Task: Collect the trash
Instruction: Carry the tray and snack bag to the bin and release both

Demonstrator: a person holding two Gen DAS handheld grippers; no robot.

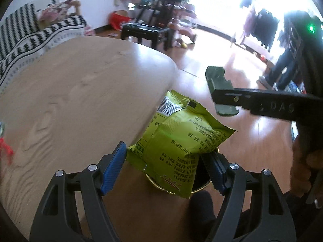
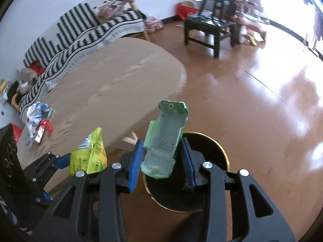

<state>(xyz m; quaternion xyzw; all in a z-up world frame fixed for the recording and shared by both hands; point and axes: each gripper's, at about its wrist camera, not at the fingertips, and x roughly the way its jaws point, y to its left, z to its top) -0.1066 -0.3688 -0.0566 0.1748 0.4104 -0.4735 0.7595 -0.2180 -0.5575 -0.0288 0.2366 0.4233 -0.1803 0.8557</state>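
Observation:
My left gripper [image 1: 164,167] is shut on a yellow-green snack bag [image 1: 181,139] and holds it over the black bin with a gold rim [image 1: 198,188], which the bag mostly hides. My right gripper [image 2: 162,162] is shut on a green plastic toy-car shell [image 2: 166,139] and holds it above the same bin [image 2: 220,153]. In the left wrist view the right gripper [image 1: 222,89] shows at the right with the shell [image 1: 215,76]. In the right wrist view the left gripper [image 2: 64,161] shows at the lower left with the bag [image 2: 88,153].
An oval wooden table [image 2: 113,88] stands left of the bin, with crumpled wrappers [image 2: 38,121] on its near left end. A striped sofa [image 2: 80,32] lies behind it. A dark chair [image 2: 212,30] and a person [image 1: 282,70] stand farther off on the wooden floor.

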